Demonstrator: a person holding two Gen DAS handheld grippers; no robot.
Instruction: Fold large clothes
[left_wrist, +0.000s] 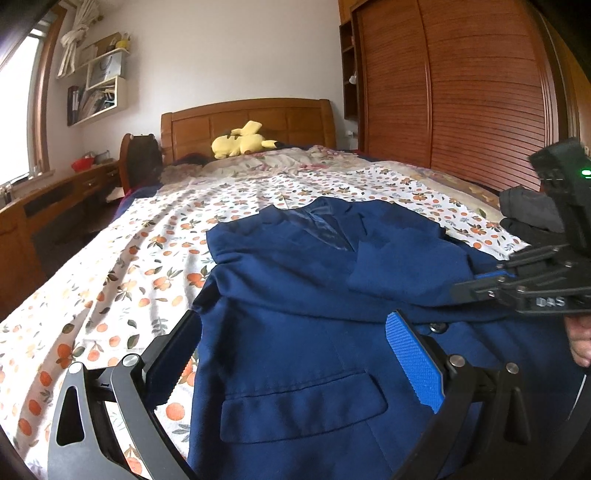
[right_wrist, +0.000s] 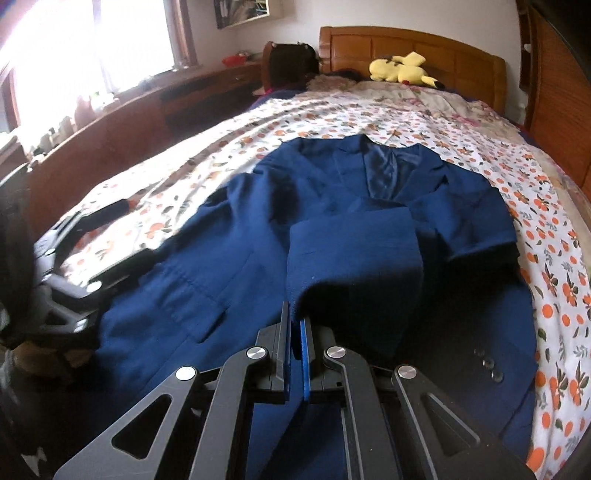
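Item: navy blazer (left_wrist: 295, 295), laid front up on a bed sheet (left_wrist: 110, 266) printed with oranges, collar toward the wooden headboard (left_wrist: 247, 122), hem toward the cameras and cut off by the lower frame edge in both views. One sleeve (right_wrist: 354, 254) is folded across the chest. Left gripper (left_wrist: 295, 362): jaws spread wide, straddling the blazer's left edge near the flap pocket (left_wrist: 303, 406); one finger sits over the sheet, the blue-padded one over the fabric, nothing caught between them. Right gripper (right_wrist: 295, 332): jaws pressed nearly together on the folded sleeve's cuff edge, a sliver of navy cloth pinched between the pads; how deep the bite goes is hidden by the fabric itself. In the left view the right gripper's body intrudes at the right edge, with a green light and part of a hand (left_wrist: 581, 343) below it, mostly cropped. A dark bundle (left_wrist: 532, 210) behind it is not identifiable. Yellow plush toy (left_wrist: 240, 140) by the headboard. Sleeve buttons (right_wrist: 489, 367) visible lower right. The window (right_wrist: 74, 44) is blown out; desk items beneath it cannot be made out.
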